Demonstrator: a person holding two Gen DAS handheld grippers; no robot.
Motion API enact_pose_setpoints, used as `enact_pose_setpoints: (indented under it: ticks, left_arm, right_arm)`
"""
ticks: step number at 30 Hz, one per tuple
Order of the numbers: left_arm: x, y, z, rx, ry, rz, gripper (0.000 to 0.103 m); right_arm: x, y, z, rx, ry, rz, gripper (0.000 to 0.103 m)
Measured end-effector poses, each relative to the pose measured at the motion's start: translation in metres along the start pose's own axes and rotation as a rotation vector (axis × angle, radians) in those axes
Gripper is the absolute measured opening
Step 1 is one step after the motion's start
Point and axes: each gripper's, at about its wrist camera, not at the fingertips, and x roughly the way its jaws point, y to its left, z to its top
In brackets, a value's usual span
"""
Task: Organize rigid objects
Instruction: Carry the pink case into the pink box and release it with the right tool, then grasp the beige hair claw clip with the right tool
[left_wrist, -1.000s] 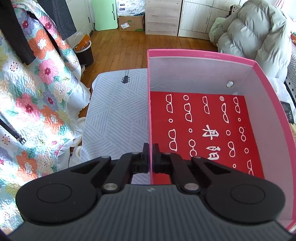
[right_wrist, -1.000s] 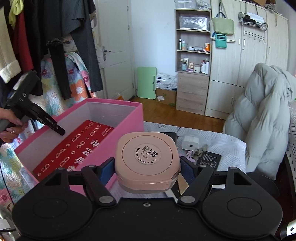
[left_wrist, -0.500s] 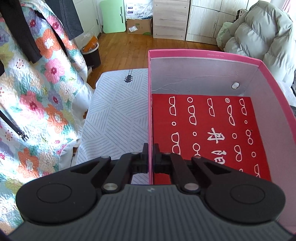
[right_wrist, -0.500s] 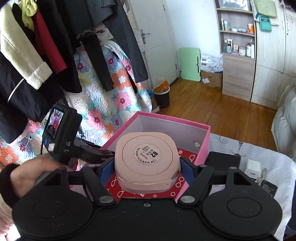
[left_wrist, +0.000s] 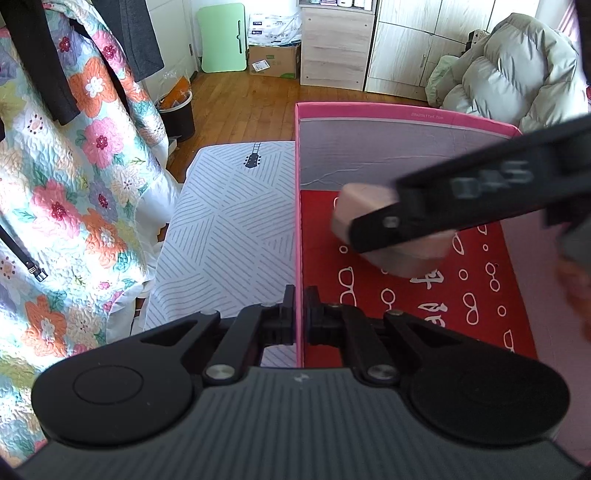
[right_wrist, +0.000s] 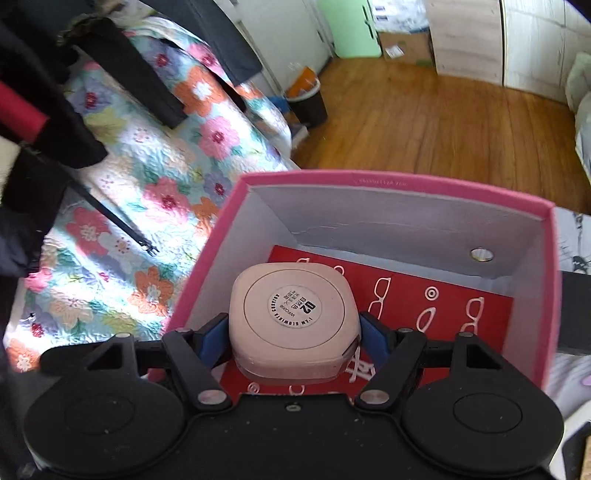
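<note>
Compact case (right_wrist: 293, 325) | right gripper (right_wrist: 293, 338) pinching it, hovering inside pink box (right_wrist: 406, 182) | left gripper (left_wrist: 300, 314) pinching box's near-left wall | next: lowering onto red floor, releasing.

From your left wrist view, the right gripper (left_wrist: 391, 236) is smeared by motion and covers much of the pink case (left_wrist: 364, 201) it carries, so you cannot tell whether the case touches the red floor of the pink box (left_wrist: 369, 110). Your own left gripper (left_wrist: 300, 314) hides the box's near wall. The blur at the right edge is probably a hand (left_wrist: 576, 284), cut off by the frame.
</note>
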Motion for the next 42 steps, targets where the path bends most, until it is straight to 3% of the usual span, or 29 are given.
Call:
enact_pose_setpoints:
  ticks: [3,8,11,15,18,24,29,35,42]
  left_arm:
    - [0.000,0.000,0.000,0.002,0.000,-0.002,0.003]
    - [0.000,0.002,0.000,-0.012,0.000,-0.012,0.003]
    - [0.001,0.000,0.000,0.001,0.001,-0.003,0.003]
    - [0.001,0.001,0.000,0.000,0.000,-0.004,0.004]
    - [0.001,0.000,-0.001,0.005,0.001,0.001,0.004]
    - [0.002,-0.002,0.000,0.013,0.005,0.009,0.004]
    - [0.001,-0.003,0.000,0.017,0.008,0.013,0.005]
    - [0.003,-0.002,0.000,0.019,0.018,0.006,0.005]
    - [0.003,-0.001,-0.001,0.024,0.026,0.002,0.005]
  right_arm:
    - [0.023,-0.003,0.007,0.059,0.027,0.024,0.079]
    - [0.030,0.004,0.013,0.032,0.037,-0.019,0.080]
    - [0.026,-0.002,0.020,0.078,0.034,0.009,0.087]
    - [-0.003,-0.016,0.022,0.135,-0.011,0.117,0.093]
    - [-0.036,-0.020,0.014,0.134,-0.067,0.125,0.094]
    - [-0.111,-0.024,-0.022,0.000,-0.175,0.121,0.093]
    - [-0.162,-0.047,-0.064,-0.062,-0.359,-0.010,0.093]
    - [-0.187,-0.099,-0.113,-0.041,-0.462,-0.169,0.084]
    - [-0.159,-0.140,-0.155,-0.053,-0.405,-0.357,0.081]
